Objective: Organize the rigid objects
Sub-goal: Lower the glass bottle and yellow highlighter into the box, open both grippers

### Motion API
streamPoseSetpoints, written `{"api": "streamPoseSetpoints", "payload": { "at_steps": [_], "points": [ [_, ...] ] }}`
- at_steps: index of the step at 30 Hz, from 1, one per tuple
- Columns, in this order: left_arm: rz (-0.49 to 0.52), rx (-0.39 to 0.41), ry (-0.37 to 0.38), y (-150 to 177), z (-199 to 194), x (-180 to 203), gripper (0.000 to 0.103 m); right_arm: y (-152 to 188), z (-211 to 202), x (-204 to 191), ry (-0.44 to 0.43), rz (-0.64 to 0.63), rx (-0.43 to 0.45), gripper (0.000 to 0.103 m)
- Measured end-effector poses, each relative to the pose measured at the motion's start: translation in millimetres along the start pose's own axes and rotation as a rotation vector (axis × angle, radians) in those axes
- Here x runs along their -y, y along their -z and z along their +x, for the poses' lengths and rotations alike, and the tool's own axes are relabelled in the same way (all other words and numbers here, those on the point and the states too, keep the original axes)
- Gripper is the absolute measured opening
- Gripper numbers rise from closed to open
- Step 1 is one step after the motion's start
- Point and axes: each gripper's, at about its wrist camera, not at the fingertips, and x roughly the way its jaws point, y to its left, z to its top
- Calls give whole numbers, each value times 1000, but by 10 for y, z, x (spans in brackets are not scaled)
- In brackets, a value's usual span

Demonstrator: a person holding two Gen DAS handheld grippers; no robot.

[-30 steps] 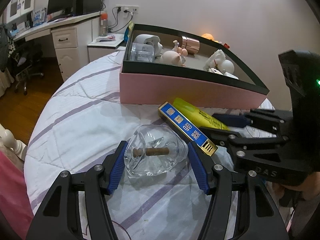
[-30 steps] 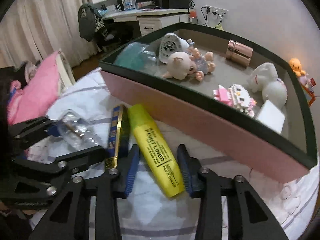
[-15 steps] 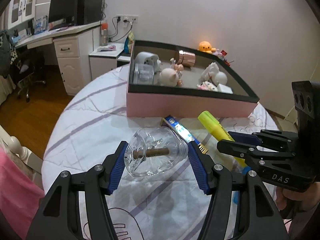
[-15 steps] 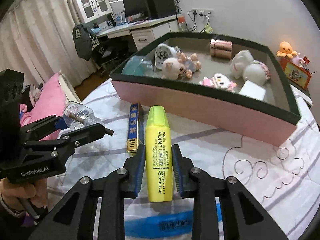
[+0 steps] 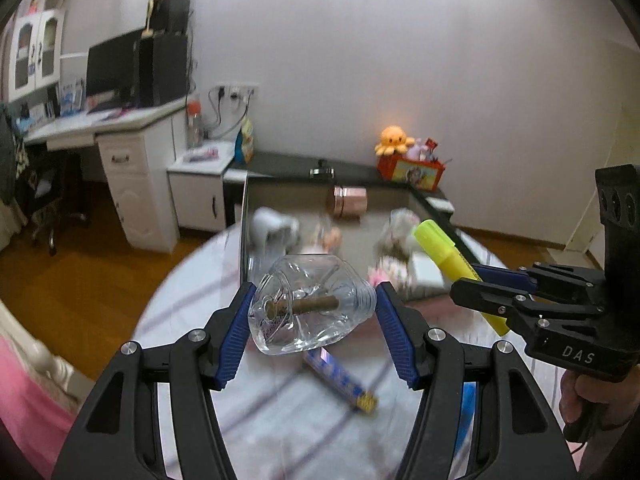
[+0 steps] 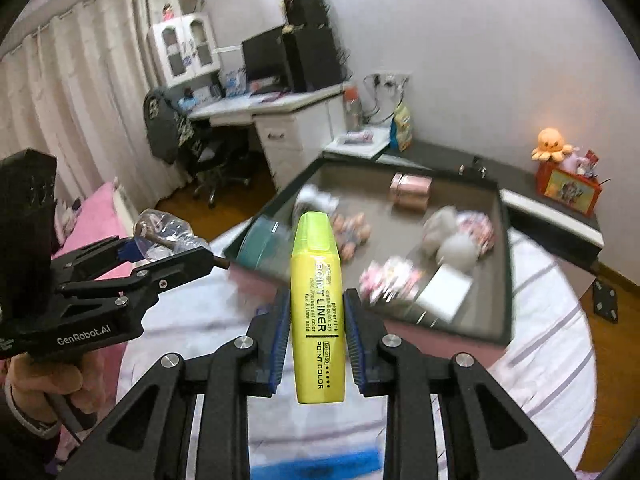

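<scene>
Left gripper [image 5: 314, 316] clamped on clear bottle [image 5: 308, 304], right gripper [image 6: 318, 332] narrow on yellow highlighter [image 6: 318, 320]; both aloft over striped cloth [image 6: 552, 344], near black-rimmed tray [image 6: 506, 264]; blue box [image 5: 340, 378] below.

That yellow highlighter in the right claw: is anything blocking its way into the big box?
Nothing visible does. The right gripper holds the yellow highlighter in the air on the near side of the box, whose top is open. Toys already lie inside, but bare floor shows between them, so there looks to be room to set it down.
</scene>
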Motion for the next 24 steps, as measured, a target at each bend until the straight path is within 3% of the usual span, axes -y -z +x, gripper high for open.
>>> {"api": "streamPoseSetpoints", "payload": {
  "at_steps": [8, 18, 20, 21, 22, 23, 24],
  "points": [
    [31, 14, 0, -551, 510, 116, 62, -427, 323, 322, 38, 63, 14, 27],
    [45, -70, 3, -686, 1206, 148, 62, -462, 736, 642, 72, 134, -36, 27],
    [58, -89, -5, -676, 1293, 156, 65, -458, 786, 678, 84, 137, -47, 27],
    [63, -96, -14, -669, 1316, 153, 76, -455, 800, 691, 92, 138, -49, 28],
    [62, -93, -27, -657, 1318, 151, 87, -457, 814, 706, 101, 141, -50, 33],
    [58, -84, -37, -659, 1308, 137, 89, -453, 813, 721, 117, 148, -50, 38],
    [48, -69, -41, -642, 1258, 111, 90, -435, 799, 744, 140, 160, -48, 55]
  ]
}}
